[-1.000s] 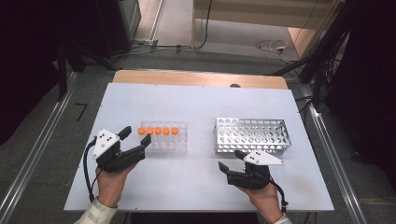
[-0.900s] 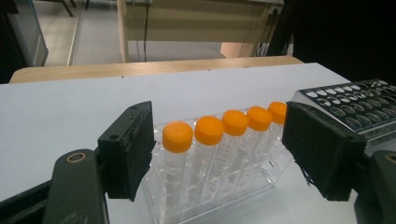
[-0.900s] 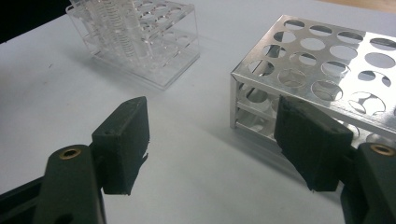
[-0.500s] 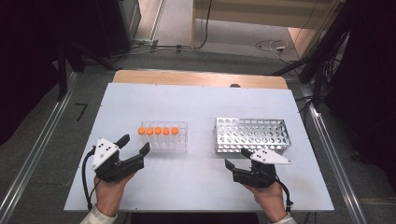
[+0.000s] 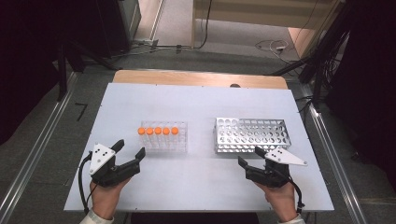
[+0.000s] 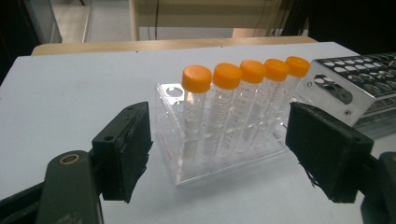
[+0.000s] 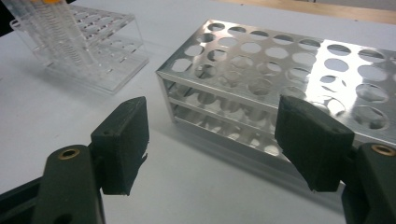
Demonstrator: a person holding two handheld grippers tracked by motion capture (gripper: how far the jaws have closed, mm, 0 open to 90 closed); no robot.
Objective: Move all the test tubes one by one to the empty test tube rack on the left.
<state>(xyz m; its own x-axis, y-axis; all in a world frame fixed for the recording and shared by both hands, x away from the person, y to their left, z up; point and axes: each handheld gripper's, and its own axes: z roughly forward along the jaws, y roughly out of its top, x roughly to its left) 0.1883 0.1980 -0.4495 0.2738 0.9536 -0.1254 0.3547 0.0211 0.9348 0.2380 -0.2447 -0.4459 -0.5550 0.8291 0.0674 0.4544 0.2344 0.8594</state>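
The left tool [image 5: 128, 150] stands wide with nothing between its jaws, its jaws having just been opening, and sits at the 8 o'clock side of the clear rack [image 5: 164, 138], near but apart. That rack holds five orange-capped tubes [image 6: 238, 100] upright in one row and stands left of centre on the bench [image 5: 196, 100]. The right tool [image 5: 251, 157] stands wide and empty just at 6 o'clock of the metal rack [image 5: 251, 135], which lies at 3 o'clock of the clear rack.
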